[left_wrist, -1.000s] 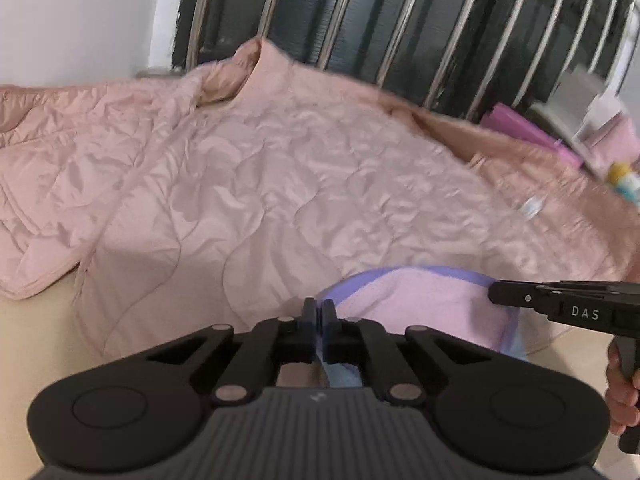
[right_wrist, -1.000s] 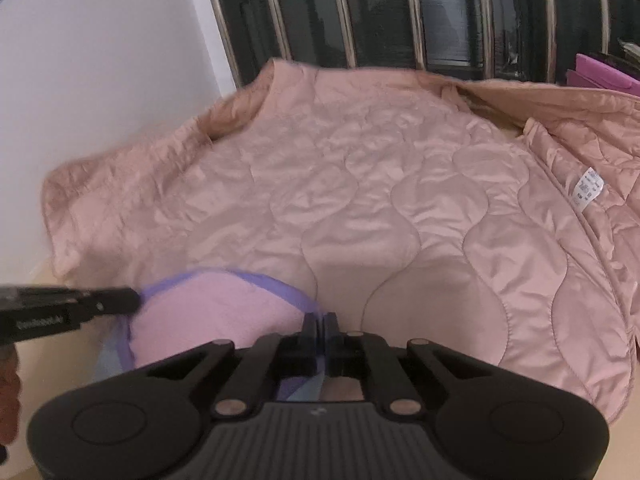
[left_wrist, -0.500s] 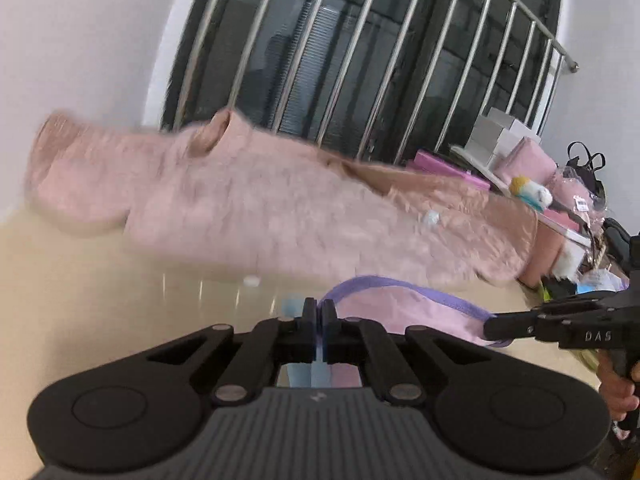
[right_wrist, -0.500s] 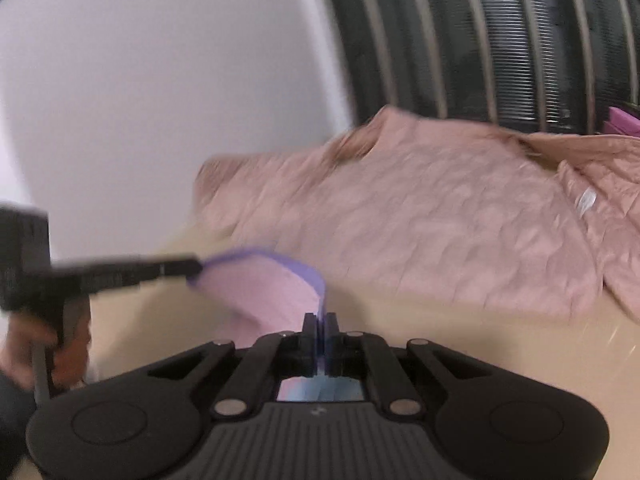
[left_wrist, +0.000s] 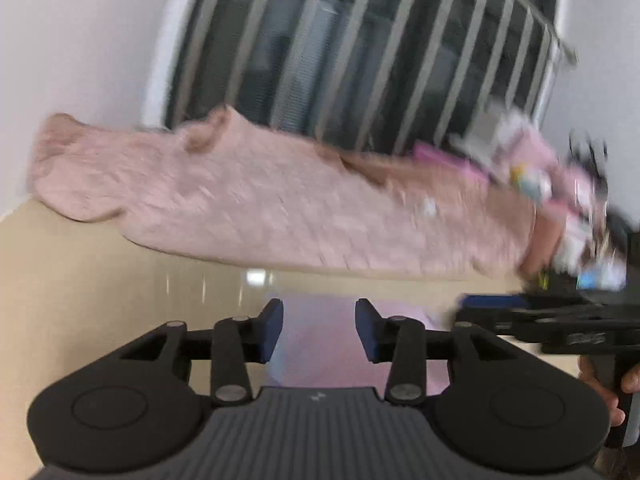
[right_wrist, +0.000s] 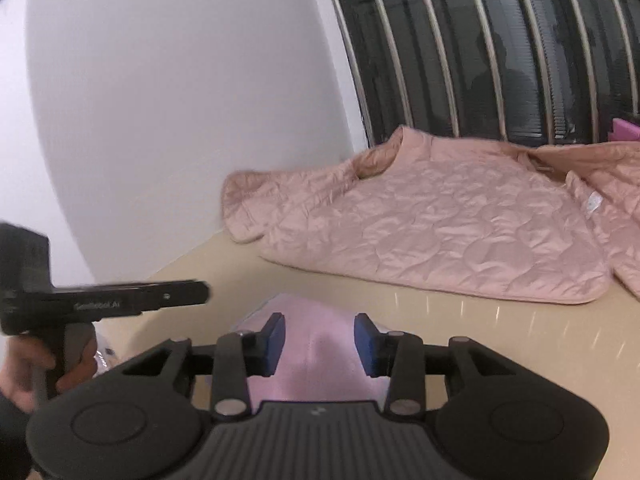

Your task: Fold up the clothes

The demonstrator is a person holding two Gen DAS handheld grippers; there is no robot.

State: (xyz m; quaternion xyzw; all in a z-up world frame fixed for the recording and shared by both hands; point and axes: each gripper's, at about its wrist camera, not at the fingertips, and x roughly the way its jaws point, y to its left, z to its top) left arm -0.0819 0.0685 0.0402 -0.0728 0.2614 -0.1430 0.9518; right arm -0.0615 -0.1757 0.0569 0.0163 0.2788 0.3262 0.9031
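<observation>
- Left tongs (left_wrist: 319, 330): jaws opening, blue pads apart; the small pink garment (left_wrist: 320, 344) shows in the gap between them but the pads do not press on it
- Right tongs (right_wrist: 319, 338): jaws likewise opening, pads apart, the same pink garment (right_wrist: 320, 344) lying between and below them, not gripped
- Small pink garment: lies on the beige bench (right_wrist: 460, 332) directly under both tongs, at the near edge; its outline is blurred, so its long axis cannot be told with certainty
- Quilted pink jacket (right_wrist: 432, 224): spread flat at the far side of the bench, against the wall and the barred window (right_wrist: 500, 48); well apart from both tongs, with a bare strip of bench between
- Jacket's long axis runs across the view, left to right, collar toward the window, hem toward the tongs
- Judgement: the jacket lies straight ahead of both tongs; the left hand (right_wrist: 24, 364) is nearer its left sleeve, the right hand (left_wrist: 612, 392) nearer the open front panel on the right
- Judgement: either hand must travel forward across the bare strip to reach the hem
</observation>
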